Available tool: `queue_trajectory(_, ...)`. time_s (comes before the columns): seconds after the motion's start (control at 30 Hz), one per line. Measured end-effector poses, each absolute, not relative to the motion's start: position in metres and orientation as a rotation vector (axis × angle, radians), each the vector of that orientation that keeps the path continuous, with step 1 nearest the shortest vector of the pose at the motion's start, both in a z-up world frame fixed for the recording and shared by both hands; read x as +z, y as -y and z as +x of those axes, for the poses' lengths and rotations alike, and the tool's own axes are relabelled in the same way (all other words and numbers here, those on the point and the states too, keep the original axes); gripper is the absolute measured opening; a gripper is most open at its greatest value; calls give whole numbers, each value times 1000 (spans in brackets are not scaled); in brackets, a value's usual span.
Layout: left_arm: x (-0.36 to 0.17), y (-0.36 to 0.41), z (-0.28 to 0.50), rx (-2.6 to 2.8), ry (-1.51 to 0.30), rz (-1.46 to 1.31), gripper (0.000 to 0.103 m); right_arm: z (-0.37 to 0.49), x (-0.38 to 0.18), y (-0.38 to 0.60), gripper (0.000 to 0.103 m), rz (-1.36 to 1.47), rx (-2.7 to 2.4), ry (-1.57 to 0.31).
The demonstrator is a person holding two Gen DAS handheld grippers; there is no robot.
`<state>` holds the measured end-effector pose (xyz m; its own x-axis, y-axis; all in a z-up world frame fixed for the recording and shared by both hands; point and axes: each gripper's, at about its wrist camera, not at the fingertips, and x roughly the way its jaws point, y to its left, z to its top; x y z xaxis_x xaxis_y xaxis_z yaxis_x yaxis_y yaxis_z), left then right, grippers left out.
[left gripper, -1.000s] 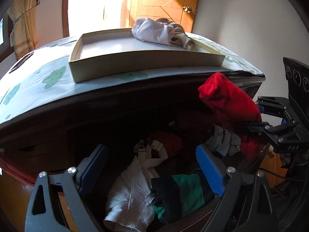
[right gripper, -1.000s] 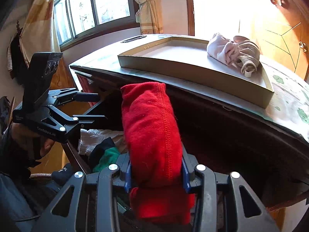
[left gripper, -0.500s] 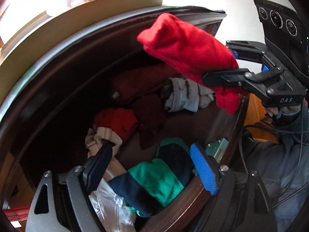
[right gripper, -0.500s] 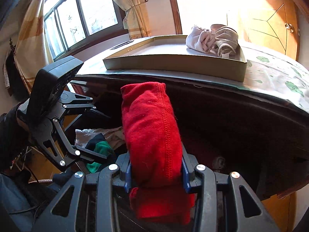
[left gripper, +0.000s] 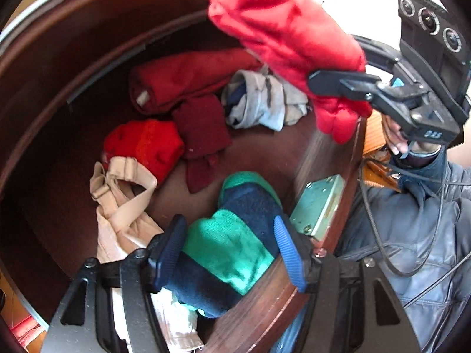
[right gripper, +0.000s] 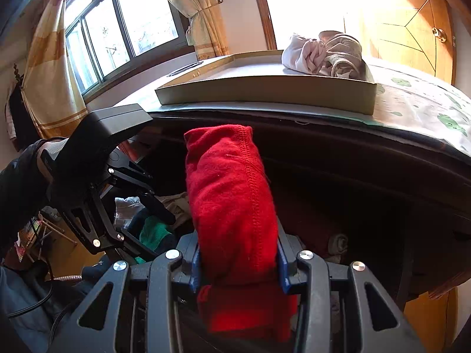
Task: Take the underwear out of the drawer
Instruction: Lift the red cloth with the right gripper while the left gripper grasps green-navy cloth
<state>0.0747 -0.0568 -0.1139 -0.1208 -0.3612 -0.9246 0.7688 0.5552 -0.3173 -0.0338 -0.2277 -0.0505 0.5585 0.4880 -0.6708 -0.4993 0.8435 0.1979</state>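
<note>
The dark wooden drawer [left gripper: 59, 88] stands pulled out with several folded garments in it. My left gripper [left gripper: 229, 250] points steeply down into it. Its jaws are closing on a folded green and navy underwear [left gripper: 229, 244], and the blue pads [left gripper: 290, 253] touch both of its sides. My right gripper [right gripper: 238, 261] is shut on a folded red underwear [right gripper: 229, 194] and holds it up above the drawer. From the left wrist view the right gripper [left gripper: 338, 85] and the red underwear [left gripper: 288, 38] hang over the drawer's right end. The left gripper [right gripper: 150, 229] shows low at left.
In the drawer lie a dark red roll [left gripper: 188, 79], a maroon piece [left gripper: 203, 129], a grey bundle [left gripper: 262, 103], a red-orange piece [left gripper: 147, 144] and a beige bra [left gripper: 120, 200]. A cardboard tray [right gripper: 265, 88] with pale garments [right gripper: 323, 50] sits on top.
My left gripper has tipped down into the drawer and its jaws have narrowed around the green and navy underwear. The right gripper still holds the red underwear and has shifted slightly.
</note>
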Motion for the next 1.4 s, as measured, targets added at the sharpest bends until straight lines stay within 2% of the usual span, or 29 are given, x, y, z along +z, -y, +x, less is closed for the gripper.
queue_trajectory(0.33, -131, 71, 79, -998, -1438, 390, 63, -34, -57, 222, 42, -13, 593, -799)
queue_trajectory(0.37, -130, 71, 78, -998, -1436, 392, 59, -34, -57, 222, 42, -10, 592, -799)
queue_trajectory(0.43, -127, 71, 73, -1025, -1436, 374, 36, -35, -58, 223, 42, -3, 591, -798)
queue_trajectory(0.5, -122, 70, 68, -1030, -1413, 380, 26, -35, -58, 223, 42, 3, 590, -796)
queue_trajectory(0.6, -114, 61, 61, -1010, -1373, 357, 20, -37, -58, 225, 42, 12, 587, -788)
queue_trajectory(0.97, -70, 20, 23, -893, -1095, 187, 19, -39, -57, 228, 42, 53, 566, -764)
queue_trajectory(1.4, -51, -11, 14, -648, -887, -4, 18, -42, -52, 235, 42, 109, 543, -728)
